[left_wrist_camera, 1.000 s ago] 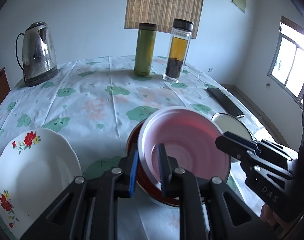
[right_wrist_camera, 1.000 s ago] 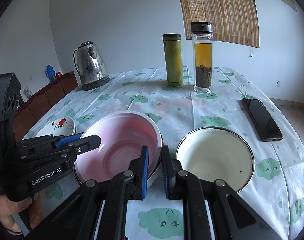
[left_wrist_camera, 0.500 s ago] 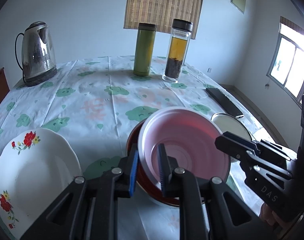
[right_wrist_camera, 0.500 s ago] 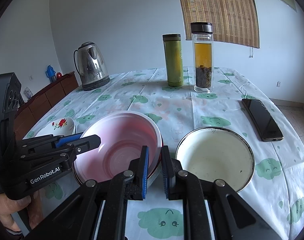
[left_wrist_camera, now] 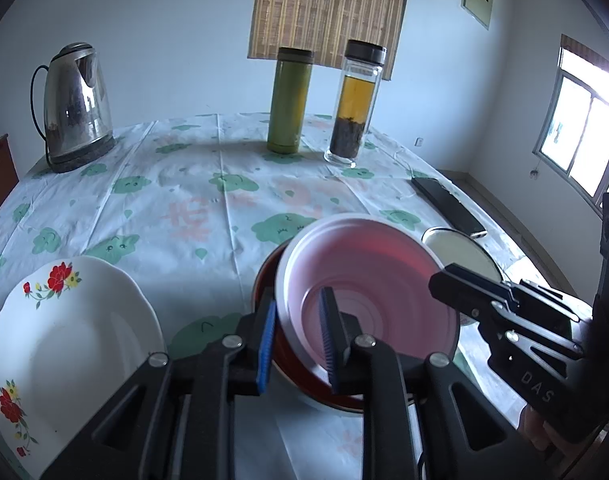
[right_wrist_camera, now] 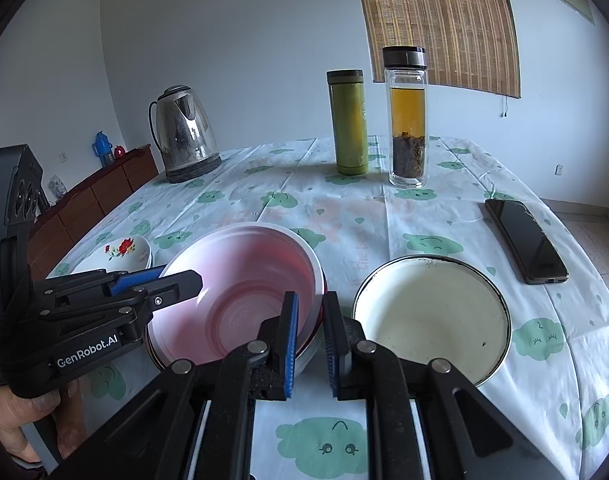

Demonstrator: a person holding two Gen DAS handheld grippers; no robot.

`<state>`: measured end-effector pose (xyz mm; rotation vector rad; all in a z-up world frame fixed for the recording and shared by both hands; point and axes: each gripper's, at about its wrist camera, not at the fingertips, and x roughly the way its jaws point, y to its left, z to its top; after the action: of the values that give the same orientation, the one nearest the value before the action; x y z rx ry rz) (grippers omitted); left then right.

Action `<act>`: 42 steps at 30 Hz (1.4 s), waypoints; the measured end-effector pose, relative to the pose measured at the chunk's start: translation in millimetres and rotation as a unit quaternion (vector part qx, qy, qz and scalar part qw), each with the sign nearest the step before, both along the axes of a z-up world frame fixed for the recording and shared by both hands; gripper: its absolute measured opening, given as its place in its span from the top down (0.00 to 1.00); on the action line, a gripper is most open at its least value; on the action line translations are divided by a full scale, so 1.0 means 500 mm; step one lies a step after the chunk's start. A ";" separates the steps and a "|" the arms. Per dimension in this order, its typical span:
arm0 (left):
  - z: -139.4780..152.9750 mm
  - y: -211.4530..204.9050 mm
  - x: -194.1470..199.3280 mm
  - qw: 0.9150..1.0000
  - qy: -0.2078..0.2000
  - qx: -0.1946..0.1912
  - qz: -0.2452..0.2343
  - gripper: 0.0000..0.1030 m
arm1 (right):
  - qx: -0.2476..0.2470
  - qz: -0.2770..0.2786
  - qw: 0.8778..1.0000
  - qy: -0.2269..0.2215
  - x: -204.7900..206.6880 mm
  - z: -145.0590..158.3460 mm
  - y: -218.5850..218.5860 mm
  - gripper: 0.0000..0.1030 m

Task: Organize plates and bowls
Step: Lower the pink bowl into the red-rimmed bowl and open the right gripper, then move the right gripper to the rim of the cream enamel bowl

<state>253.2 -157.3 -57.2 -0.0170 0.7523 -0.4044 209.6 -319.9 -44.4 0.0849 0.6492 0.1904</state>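
Note:
A pink bowl (left_wrist_camera: 368, 276) sits tilted inside a red-rimmed bowl (left_wrist_camera: 304, 376) near the table's front; both show in the right wrist view (right_wrist_camera: 240, 280). My left gripper (left_wrist_camera: 298, 344) straddles the pink bowl's near-left rim, jaws slightly apart. My right gripper (right_wrist_camera: 310, 344) straddles the stacked bowls' right rim, jaws slightly apart. A white floral plate (left_wrist_camera: 68, 356) lies left of the bowls. A cream enamel bowl (right_wrist_camera: 430, 316) stands to their right.
A steel kettle (left_wrist_camera: 76, 108) stands at the back left. A green flask (left_wrist_camera: 290, 100) and a glass tea bottle (left_wrist_camera: 354, 104) stand at the back middle. A black phone (right_wrist_camera: 524, 240) lies at the right near the table edge.
Both grippers' jaws have opened a little around the bowl rims. The bowls and both grippers stay in the same place.

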 end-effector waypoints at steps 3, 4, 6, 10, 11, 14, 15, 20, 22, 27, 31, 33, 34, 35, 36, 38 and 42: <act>0.000 0.000 -0.001 1.000 0.000 -0.001 -0.001 0.78 | 0.000 0.000 1.000 0.000 0.000 -0.001 0.000 0.86; 0.001 0.000 -0.002 1.000 -0.001 -0.002 -0.002 0.77 | 0.000 0.001 1.000 0.000 0.000 -0.001 0.000 0.86; 0.002 -0.001 -0.004 1.000 -0.001 -0.002 -0.003 0.75 | -0.002 0.002 1.000 -0.002 0.000 0.001 0.002 0.86; 0.003 -0.001 -0.005 1.000 -0.002 -0.006 -0.004 0.73 | -0.001 0.003 1.000 -0.004 0.000 0.003 0.003 0.86; 0.004 -0.002 -0.006 1.000 -0.003 -0.007 -0.005 0.70 | -0.001 0.004 1.000 -0.005 0.000 0.004 0.003 0.86; 0.008 -0.004 -0.010 1.000 -0.008 -0.012 -0.009 0.59 | -0.005 0.007 1.000 -0.009 0.000 0.006 0.008 0.86; 0.010 -0.005 -0.012 1.000 -0.011 -0.014 -0.010 0.54 | -0.008 0.007 1.000 -0.011 -0.001 0.007 0.011 0.86; 0.019 0.004 -0.015 1.000 -0.028 -0.008 0.008 0.32 | -0.013 0.009 1.000 -0.019 -0.004 0.009 0.010 0.86; 0.016 0.014 -0.008 1.000 -0.022 -0.015 0.012 0.32 | -0.015 0.009 1.000 -0.020 -0.005 0.009 0.009 0.86; 0.011 0.020 -0.003 1.000 -0.016 -0.015 0.019 0.30 | -0.018 0.012 0.999 -0.030 -0.010 0.012 0.011 0.86; 0.010 0.019 -0.003 1.000 -0.018 -0.010 0.023 0.24 | -0.021 0.017 0.999 -0.045 -0.019 0.019 0.014 0.75; 0.009 0.022 -0.002 0.999 -0.018 -0.007 0.029 0.15 | -0.029 0.014 0.998 -0.053 -0.023 0.021 0.017 0.50; 0.009 0.024 -0.002 0.999 -0.020 -0.007 0.033 0.13 | -0.033 0.009 0.998 -0.060 -0.026 0.023 0.016 0.42; 0.009 0.027 -0.001 0.999 -0.020 -0.009 0.034 0.10 | -0.036 0.007 0.997 -0.067 -0.028 0.027 0.015 0.41; 0.009 0.030 -0.001 0.999 -0.021 -0.012 0.036 0.08 | -0.039 0.004 0.997 -0.071 -0.030 0.030 0.013 0.41; 0.011 0.034 -0.001 0.999 -0.024 -0.016 0.043 0.06 | -0.045 -0.011 0.996 -0.081 -0.034 0.038 0.002 0.41; 0.021 0.038 -0.007 0.998 -0.035 -0.023 0.045 0.05 | -0.029 -0.060 0.995 -0.076 -0.028 0.046 -0.066 0.41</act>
<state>249.8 -138.5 -46.8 -0.0793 0.6698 -0.3355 195.5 -352.9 -21.5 0.0524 0.4952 0.0618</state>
